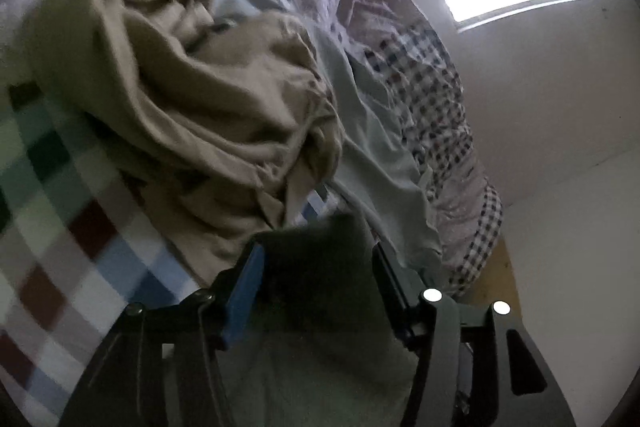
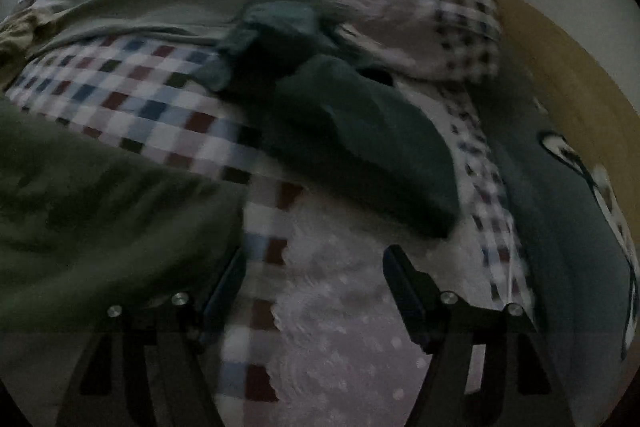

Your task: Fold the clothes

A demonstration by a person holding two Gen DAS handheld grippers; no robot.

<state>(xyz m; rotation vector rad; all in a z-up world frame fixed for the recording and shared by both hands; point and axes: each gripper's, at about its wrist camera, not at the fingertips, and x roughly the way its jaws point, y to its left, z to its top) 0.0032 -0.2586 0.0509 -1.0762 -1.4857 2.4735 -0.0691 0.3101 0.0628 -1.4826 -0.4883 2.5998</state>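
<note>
The dark green garment (image 1: 320,307) lies on the bed (image 2: 160,107) between the apart jaws of the left gripper (image 1: 316,291), running toward the camera, while the right gripper (image 2: 316,291), jaws apart and empty, hovers beside its edge.

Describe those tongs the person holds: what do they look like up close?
Both are black, angular frames with two flat fingers each. The left tongs have a bright blue pad on one finger and two shiny round white dots on the other side. The right tongs look darker, with small silver screw heads on each finger. No cables or sleeves show.
</note>
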